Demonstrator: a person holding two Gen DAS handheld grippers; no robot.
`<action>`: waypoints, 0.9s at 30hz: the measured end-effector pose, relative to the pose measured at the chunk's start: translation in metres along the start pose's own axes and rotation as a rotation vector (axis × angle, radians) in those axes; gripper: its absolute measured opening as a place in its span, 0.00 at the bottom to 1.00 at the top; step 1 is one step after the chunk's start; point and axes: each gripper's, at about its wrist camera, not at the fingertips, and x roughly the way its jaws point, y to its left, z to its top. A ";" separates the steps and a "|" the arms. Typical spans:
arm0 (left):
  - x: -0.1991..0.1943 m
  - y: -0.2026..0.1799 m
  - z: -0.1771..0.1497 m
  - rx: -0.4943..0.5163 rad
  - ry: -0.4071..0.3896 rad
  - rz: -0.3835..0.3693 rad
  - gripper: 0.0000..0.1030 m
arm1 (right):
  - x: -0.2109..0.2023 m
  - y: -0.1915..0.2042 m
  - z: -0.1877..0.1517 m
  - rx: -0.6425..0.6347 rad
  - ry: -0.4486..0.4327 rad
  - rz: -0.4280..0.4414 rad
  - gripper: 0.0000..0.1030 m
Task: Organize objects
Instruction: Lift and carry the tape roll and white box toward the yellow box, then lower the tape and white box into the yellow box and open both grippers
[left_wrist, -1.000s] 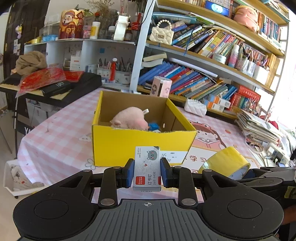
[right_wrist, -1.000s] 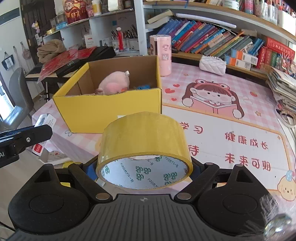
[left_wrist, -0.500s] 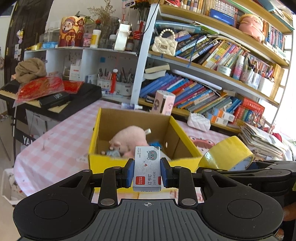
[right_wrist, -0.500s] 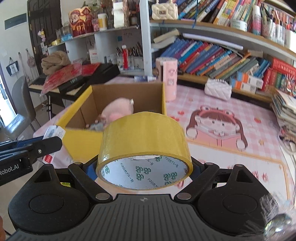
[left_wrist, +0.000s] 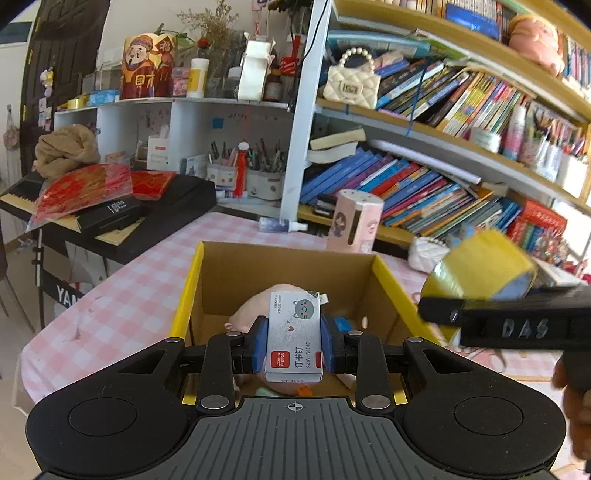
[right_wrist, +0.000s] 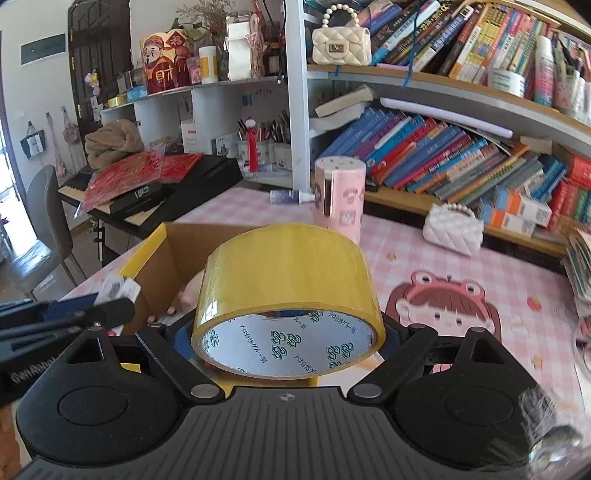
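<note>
My left gripper (left_wrist: 294, 345) is shut on a small white box of staples (left_wrist: 294, 334) and holds it above the open yellow cardboard box (left_wrist: 186, 291). A pink plush toy (left_wrist: 251, 314) lies inside the box. My right gripper (right_wrist: 288, 334) is shut on a roll of yellow tape (right_wrist: 286, 280) and holds it over the box's right wall; the box (right_wrist: 147, 254) shows below it. The tape roll (left_wrist: 480, 266) and right gripper also show at the right of the left wrist view. The left gripper with the staples box (right_wrist: 118, 290) shows at the left of the right wrist view.
The pink checked table (left_wrist: 122, 306) carries a pink cylinder (right_wrist: 340, 195), a white quilted pouch (right_wrist: 452, 229), a small bottle (right_wrist: 288, 197) and a cartoon mat (right_wrist: 447, 314). Bookshelves (left_wrist: 424, 177) stand behind. A keyboard with red packets (left_wrist: 110, 206) stands at left.
Both grippers have risen and moved forward, from in front of the box to above its opening. Each keeps its hold on its object.
</note>
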 end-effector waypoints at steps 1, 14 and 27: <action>0.006 -0.001 0.000 0.006 0.008 0.010 0.27 | 0.005 -0.002 0.004 -0.004 -0.005 0.002 0.87; 0.067 -0.016 -0.007 0.058 0.126 0.081 0.27 | 0.060 -0.006 0.034 -0.065 0.008 0.068 0.87; 0.084 -0.027 -0.012 0.109 0.146 0.108 0.29 | 0.102 0.005 0.036 -0.124 0.084 0.115 0.87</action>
